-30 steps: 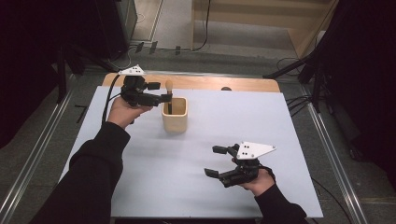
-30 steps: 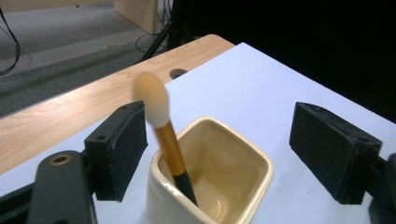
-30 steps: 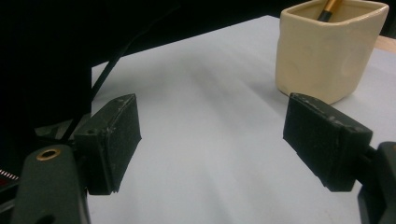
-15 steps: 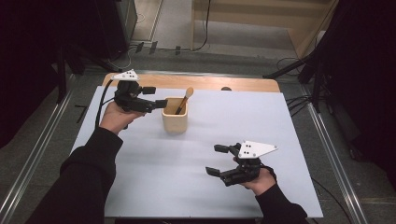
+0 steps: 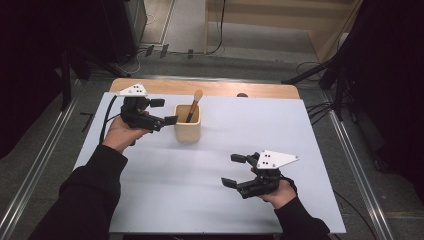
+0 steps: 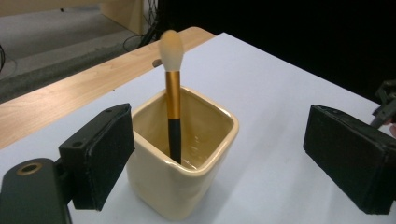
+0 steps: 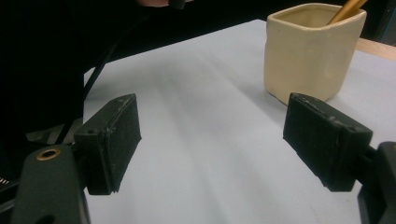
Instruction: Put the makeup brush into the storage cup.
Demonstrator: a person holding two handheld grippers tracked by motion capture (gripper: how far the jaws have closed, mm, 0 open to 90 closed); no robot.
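Makeup brush [image 6: 173, 112] standing tilted inside cream ceramic cup [image 6: 187, 186] on bench [image 5: 280, 130]. Left gripper [image 5: 167, 112] just beside cup, released, jaws just opened wider. Right gripper [image 5: 235, 171] released, well apart.

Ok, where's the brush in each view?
High view: brush stands in the cup, upper centre, beside the left claw.
Left gripper view: brush centre, leaning on the cup's near wall.
Right gripper view: handle tip at top right.
Shared landmark: the cup.
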